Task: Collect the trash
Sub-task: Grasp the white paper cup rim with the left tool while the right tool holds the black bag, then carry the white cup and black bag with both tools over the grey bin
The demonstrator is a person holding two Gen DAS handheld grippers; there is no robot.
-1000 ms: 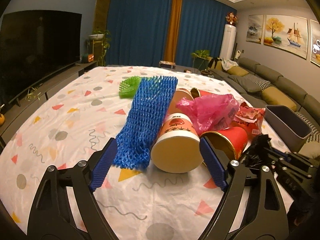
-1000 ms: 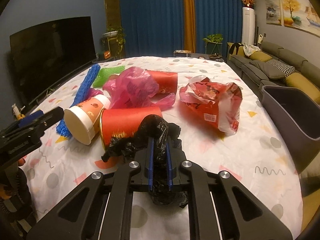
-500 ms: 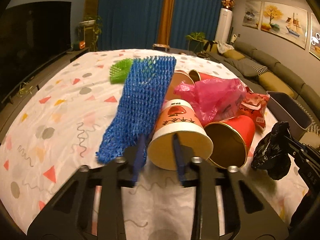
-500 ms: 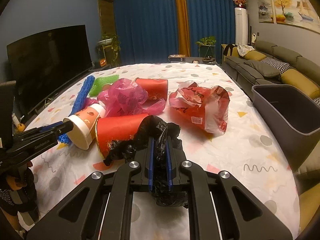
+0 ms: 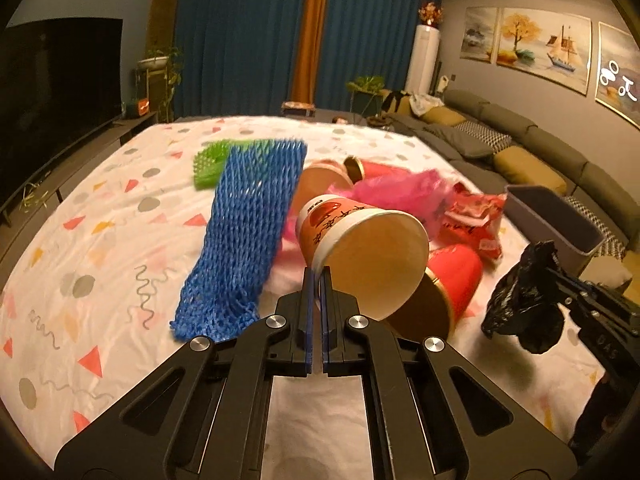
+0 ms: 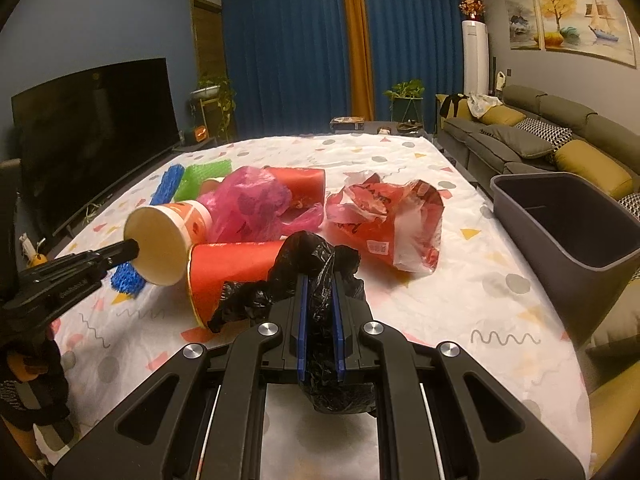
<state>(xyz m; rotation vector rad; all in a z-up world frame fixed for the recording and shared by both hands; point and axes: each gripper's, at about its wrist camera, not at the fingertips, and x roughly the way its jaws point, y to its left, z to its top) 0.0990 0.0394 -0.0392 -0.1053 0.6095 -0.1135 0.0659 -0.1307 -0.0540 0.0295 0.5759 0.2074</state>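
My left gripper is shut on the rim of an orange-and-white paper cup and holds it lifted off the table; the cup also shows in the right wrist view. My right gripper is shut on a crumpled black plastic bag, held above the table; the bag also shows in the left wrist view. On the patterned tablecloth lie a blue foam net, a green net, a red cup, a pink bag and a red wrapper.
A grey bin stands at the table's right edge, open at the top. A sofa runs along the right wall and a TV along the left. Another red cup lies behind the pink bag.
My left gripper closed on the paper cup's rim and lifted it off the table. My right gripper rose a little, still holding the black bag.
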